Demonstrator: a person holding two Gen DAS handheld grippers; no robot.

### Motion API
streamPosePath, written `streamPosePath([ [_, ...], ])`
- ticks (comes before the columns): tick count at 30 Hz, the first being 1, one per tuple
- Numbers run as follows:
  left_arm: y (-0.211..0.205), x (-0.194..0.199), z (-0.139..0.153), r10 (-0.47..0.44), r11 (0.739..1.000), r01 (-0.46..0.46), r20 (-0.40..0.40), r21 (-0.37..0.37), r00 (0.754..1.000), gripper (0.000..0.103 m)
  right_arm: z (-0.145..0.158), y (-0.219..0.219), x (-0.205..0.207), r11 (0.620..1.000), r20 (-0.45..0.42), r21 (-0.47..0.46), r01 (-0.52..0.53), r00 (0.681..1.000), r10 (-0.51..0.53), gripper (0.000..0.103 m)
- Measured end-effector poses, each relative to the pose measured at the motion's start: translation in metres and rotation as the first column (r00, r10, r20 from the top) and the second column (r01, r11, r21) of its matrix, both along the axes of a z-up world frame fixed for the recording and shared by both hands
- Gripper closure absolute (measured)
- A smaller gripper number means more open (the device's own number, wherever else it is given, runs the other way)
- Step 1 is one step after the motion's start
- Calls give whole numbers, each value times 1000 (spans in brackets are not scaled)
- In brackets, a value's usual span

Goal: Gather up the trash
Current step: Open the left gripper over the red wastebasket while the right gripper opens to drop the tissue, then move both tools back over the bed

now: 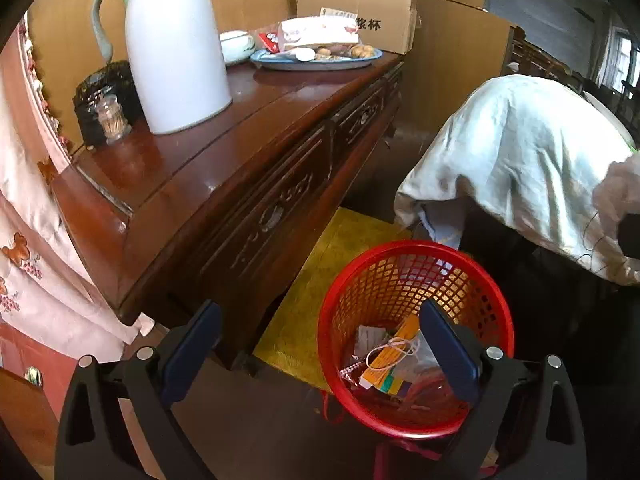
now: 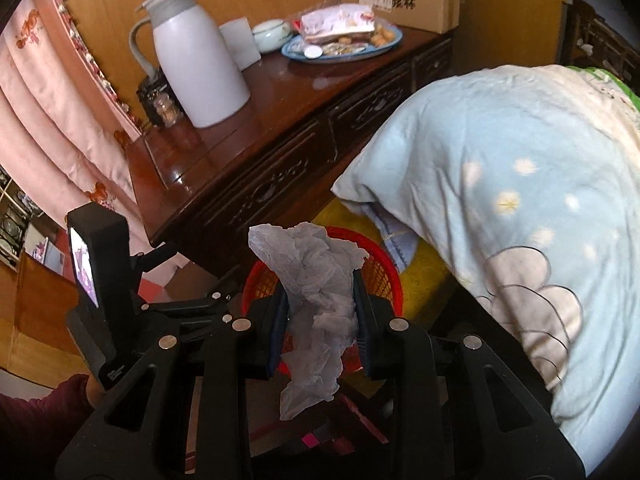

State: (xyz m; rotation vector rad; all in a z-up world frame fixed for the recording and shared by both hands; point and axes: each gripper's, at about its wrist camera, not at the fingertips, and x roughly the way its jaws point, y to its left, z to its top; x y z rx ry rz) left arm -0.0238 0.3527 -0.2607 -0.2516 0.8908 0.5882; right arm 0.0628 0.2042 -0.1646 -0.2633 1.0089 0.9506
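A red mesh trash basket (image 1: 412,280) stands on the floor beside a dark wooden table; it holds wrappers, a yellow packet and a rubber band. My left gripper (image 1: 320,344) is open and empty above the basket's near rim. My right gripper (image 2: 320,304) is shut on a crumpled white tissue (image 2: 316,280) and holds it above the same basket (image 2: 380,268), whose rim shows behind the tissue. The left gripper's body (image 2: 104,280) shows at the left of the right wrist view.
The wooden table (image 1: 248,120) carries a white thermos jug (image 1: 176,48), a toothpick jar (image 1: 112,118), a lidded bowl and a blue plate of snacks (image 1: 316,60). A cardboard box stands behind. A pale blue quilt (image 2: 500,200) hangs at the right. A yellow mat lies under the basket. Pink curtain at left.
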Motion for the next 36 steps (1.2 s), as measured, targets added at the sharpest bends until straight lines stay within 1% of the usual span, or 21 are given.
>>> streamPosePath([
  [3,3,-1,-5,6,1000,-6,-10,-3,1000,6,-8,12,4,999,-14,-24,-22,1000,22,68],
  [5,5,-1,-8,11,1000,-11,-16,-2,1000,6,-11,18,7,999,-21,-30,-27,999,27,58],
  [6,6,-2,-8,15,1000,-15,-17,-2,1000,6,-12,19,7,999,-23,-30,-28,999,27,55],
  [8,7,-3,-9,18,1000,-18,-18,-2,1000,6,-8,18,8,999,-35,-3,-35,999,35,40],
  [10,7,-3,-9,19,1000,-19,-18,-1,1000,6,-4,17,7,999,-25,14,-39,999,40,35],
  [15,4,-1,-4,10,1000,-10,-10,4,1000,6,5,13,3,999,2,28,-35,999,35,34],
  [20,-3,1,10,-15,1000,14,16,14,1000,6,19,-2,5,998,17,61,-1,1000,0,34],
  [25,-15,2,36,-46,997,42,61,67,997,6,35,-24,3,994,43,101,34,998,-39,34],
  [30,-35,1,65,-85,991,73,111,109,990,6,57,-53,-7,987,89,146,65,993,-79,33],
  [36,-75,-1,110,-162,971,126,174,202,971,6,88,-99,-24,968,165,226,111,975,-151,30],
])
